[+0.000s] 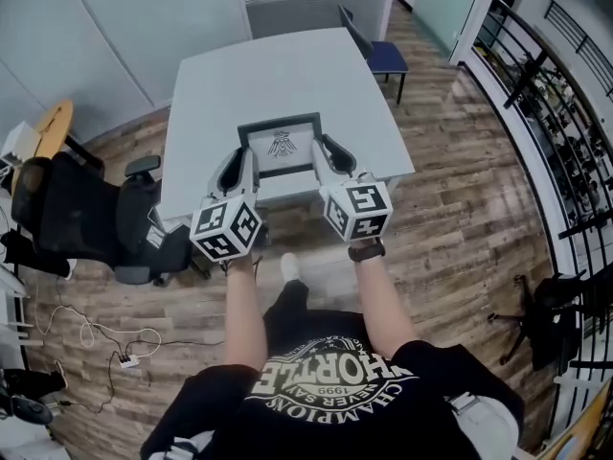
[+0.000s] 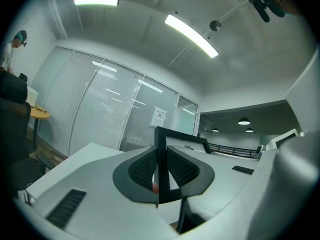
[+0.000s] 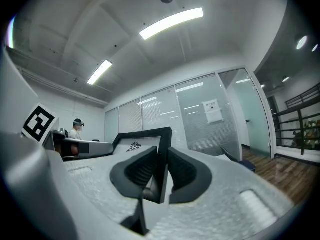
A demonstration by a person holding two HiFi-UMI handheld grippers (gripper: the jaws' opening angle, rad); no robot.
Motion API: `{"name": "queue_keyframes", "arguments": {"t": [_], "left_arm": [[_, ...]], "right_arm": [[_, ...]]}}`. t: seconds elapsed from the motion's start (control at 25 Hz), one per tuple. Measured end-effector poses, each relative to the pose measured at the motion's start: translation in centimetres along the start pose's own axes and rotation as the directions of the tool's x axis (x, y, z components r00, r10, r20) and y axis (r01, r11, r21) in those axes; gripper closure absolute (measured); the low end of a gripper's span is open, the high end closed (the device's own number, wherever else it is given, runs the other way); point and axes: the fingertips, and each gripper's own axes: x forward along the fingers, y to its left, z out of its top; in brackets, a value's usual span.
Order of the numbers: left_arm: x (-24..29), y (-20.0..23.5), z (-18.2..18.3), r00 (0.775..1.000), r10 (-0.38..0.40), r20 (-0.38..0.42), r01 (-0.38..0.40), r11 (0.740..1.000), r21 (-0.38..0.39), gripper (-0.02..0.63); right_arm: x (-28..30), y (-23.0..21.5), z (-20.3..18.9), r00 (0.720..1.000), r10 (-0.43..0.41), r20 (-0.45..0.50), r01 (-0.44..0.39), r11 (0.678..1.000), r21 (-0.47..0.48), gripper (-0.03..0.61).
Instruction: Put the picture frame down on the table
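Note:
A black picture frame (image 1: 281,145) holding a white print with a dark emblem hangs over the near part of the white table (image 1: 287,65). I cannot tell whether it touches the tabletop. My left gripper (image 1: 239,163) is shut on the frame's left side and my right gripper (image 1: 330,153) is shut on its right side. In the left gripper view the frame's edge (image 2: 182,135) runs up between the dark pads (image 2: 145,166) of the left gripper (image 2: 161,173). In the right gripper view the frame (image 3: 145,134) is pinched the same way by the right gripper (image 3: 161,176).
A black office chair (image 1: 86,209) stands left of the table, and a blue chair (image 1: 383,56) is at its far right corner. A black railing (image 1: 565,132) runs along the right. Cables (image 1: 105,338) lie on the wood floor. A person (image 3: 76,129) sits far off.

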Motion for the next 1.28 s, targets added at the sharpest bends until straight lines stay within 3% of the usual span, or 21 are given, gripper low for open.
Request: {"name": "queue_keyframes", "arguments": {"t": [0.68, 1.04, 1.28], "left_arm": [[18.2, 11.2, 4.1, 0.998, -0.059, -0.002, 0.059, 0.998, -0.021, 0.543], [22.8, 17.8, 5.2, 0.999, -0.048, 0.003, 0.048, 0.998, -0.040, 0.543], [24.9, 19.8, 3.1, 0.998, -0.048, -0.032, 0.046, 0.996, -0.073, 0.543]], "right_arm": [[20.0, -5.2, 0.3, 0.997, -0.081, -0.013, 0.081, 0.997, -0.008, 0.509], [28.2, -4.4, -0.8, 0.997, -0.082, -0.012, 0.082, 0.996, -0.017, 0.509], [30.2, -5.1, -3.1, 0.994, -0.097, -0.057, 0.097, 0.995, -0.012, 0.509]]}}
